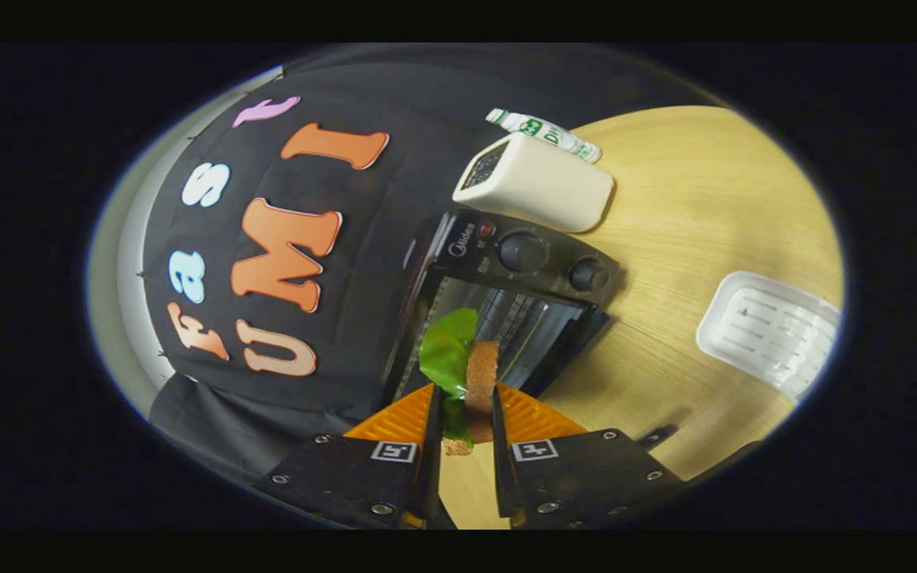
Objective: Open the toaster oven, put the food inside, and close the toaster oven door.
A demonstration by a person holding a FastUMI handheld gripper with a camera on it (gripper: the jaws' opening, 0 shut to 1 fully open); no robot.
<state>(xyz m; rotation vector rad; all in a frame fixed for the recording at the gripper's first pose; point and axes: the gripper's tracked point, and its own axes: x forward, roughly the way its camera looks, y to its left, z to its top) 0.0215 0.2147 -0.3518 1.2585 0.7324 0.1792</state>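
My gripper (463,402) is shut on the food (470,370), a slice of brown bread with a green lettuce leaf against it, pinched upright between both orange fingers (407,414). Just beyond the fingertips stands the black toaster oven (506,270) on the wooden table (689,215). Its door is down and the wire rack and shiny inside show through the opening. Two round knobs (522,251) sit on its control panel. The whole scene appears tilted, so the gripper is rolled to one side.
A cream-white boxy appliance (534,185) lies behind the oven, with a small white bottle with a green label (546,134) beside it. A clear plastic tray (769,330) rests on the table to the right of the oven.
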